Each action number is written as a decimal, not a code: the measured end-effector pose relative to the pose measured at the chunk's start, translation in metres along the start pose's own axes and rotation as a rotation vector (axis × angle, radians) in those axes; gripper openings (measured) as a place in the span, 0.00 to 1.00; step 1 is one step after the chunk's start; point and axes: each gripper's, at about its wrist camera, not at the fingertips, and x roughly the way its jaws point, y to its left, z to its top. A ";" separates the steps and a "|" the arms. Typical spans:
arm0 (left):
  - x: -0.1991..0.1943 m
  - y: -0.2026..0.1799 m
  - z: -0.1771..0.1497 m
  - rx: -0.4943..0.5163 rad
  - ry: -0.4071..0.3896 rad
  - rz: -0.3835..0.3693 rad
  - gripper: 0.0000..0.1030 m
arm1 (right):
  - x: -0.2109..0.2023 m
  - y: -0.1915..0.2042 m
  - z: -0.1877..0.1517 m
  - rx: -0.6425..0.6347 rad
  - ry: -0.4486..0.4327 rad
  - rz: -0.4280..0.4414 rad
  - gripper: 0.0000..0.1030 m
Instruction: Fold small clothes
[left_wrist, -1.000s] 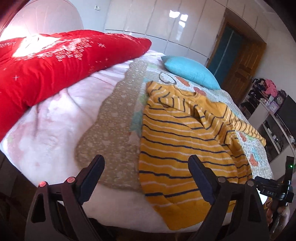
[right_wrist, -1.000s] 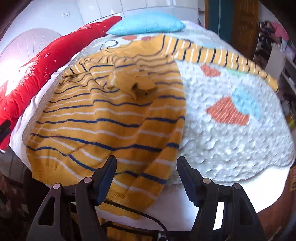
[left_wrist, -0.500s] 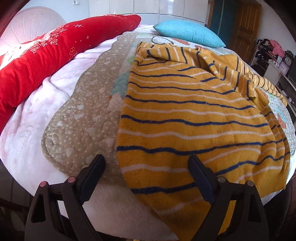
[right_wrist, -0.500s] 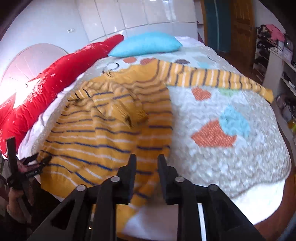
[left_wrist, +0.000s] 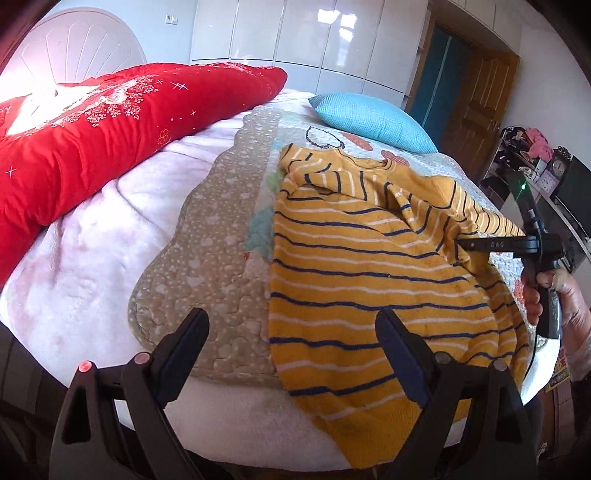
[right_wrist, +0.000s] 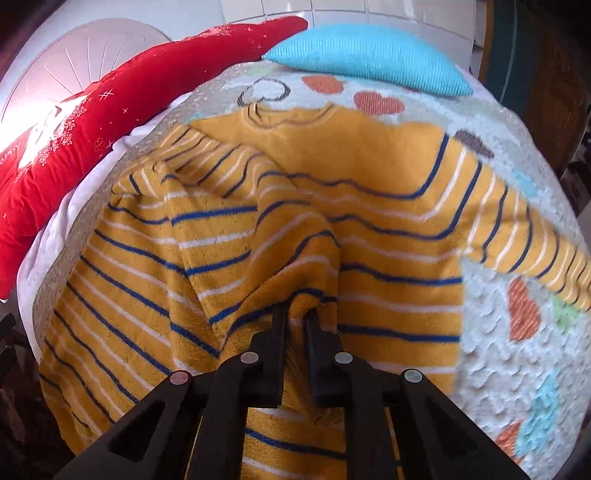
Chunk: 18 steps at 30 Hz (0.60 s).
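Note:
A small mustard sweater (left_wrist: 354, 273) with navy and white stripes lies on the bed, hem toward me, one sleeve stretched out to the right (right_wrist: 535, 240). My right gripper (right_wrist: 297, 317) is shut on a bunched fold of the sweater's body (right_wrist: 303, 258) and lifts it. It shows in the left wrist view (left_wrist: 465, 244) pinching the sweater's right side. My left gripper (left_wrist: 291, 332) is open and empty, just above the near edge of the bed, its right finger over the sweater's hem.
A quilted heart-patterned cover (left_wrist: 207, 258) lies under the sweater on a pink blanket (left_wrist: 74, 280). A red quilt (left_wrist: 92, 122) lies at the left, a blue pillow (left_wrist: 369, 122) at the far end. A cluttered shelf (left_wrist: 535, 162) and a wooden door (left_wrist: 476, 107) stand at the right.
My right gripper has closed on the sweater's right side and carried the fold up and inward. My left gripper has pulled back a little and stays open.

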 end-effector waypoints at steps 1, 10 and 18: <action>0.000 0.002 0.000 0.001 0.000 0.000 0.88 | -0.012 -0.002 0.010 -0.012 -0.032 -0.037 0.10; 0.010 -0.001 0.005 0.009 0.003 0.004 0.88 | -0.025 -0.053 0.056 0.034 -0.063 -0.339 0.39; 0.017 -0.003 0.011 -0.004 0.010 -0.004 0.88 | -0.008 0.004 0.047 0.063 -0.084 -0.087 0.40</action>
